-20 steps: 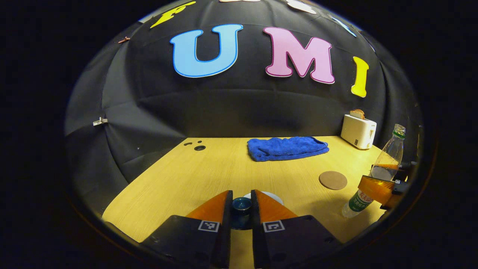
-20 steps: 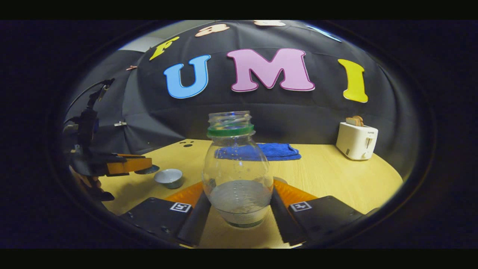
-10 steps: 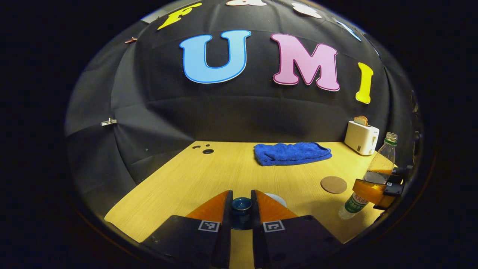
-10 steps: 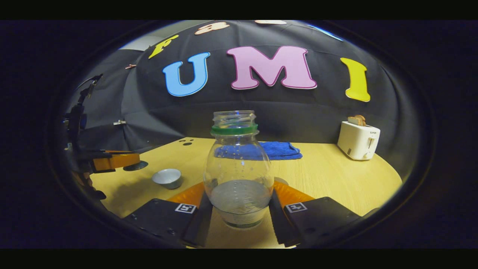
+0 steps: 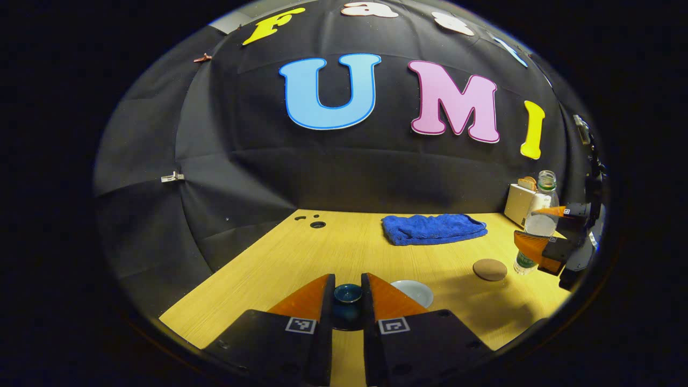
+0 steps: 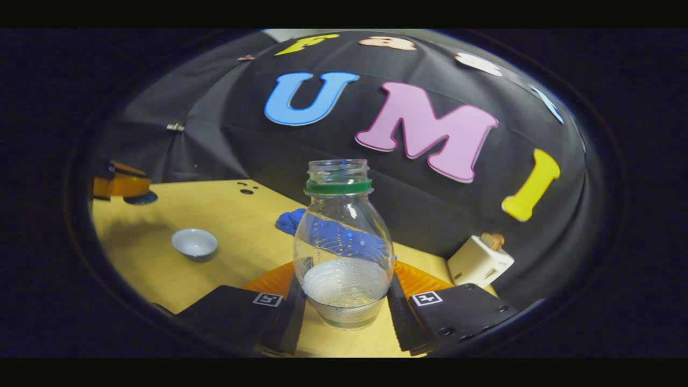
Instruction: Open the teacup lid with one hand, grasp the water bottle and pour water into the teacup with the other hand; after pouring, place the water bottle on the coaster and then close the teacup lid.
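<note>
Teacup (image 5: 411, 293) stands uncovered on the table (image 5: 322, 252); my left gripper (image 5: 347, 293) clamps its lid (image 5: 347, 294) aside, clearing the mouth. My right gripper (image 6: 344, 293) grips the uncapped water bottle (image 6: 342, 242), tilted toward the cup for pouring.

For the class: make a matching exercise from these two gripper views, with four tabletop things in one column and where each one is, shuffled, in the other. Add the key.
Things
1. clear plastic water bottle
2. dark blue teacup lid
3. small white teacup
4. round brown coaster

Places
A. open on the wooden table
B. between the left gripper fingers
C. bare, nothing on it
D. between the right gripper fingers

Pairs: 1-D, 2-B, 3-A, 4-C
</note>
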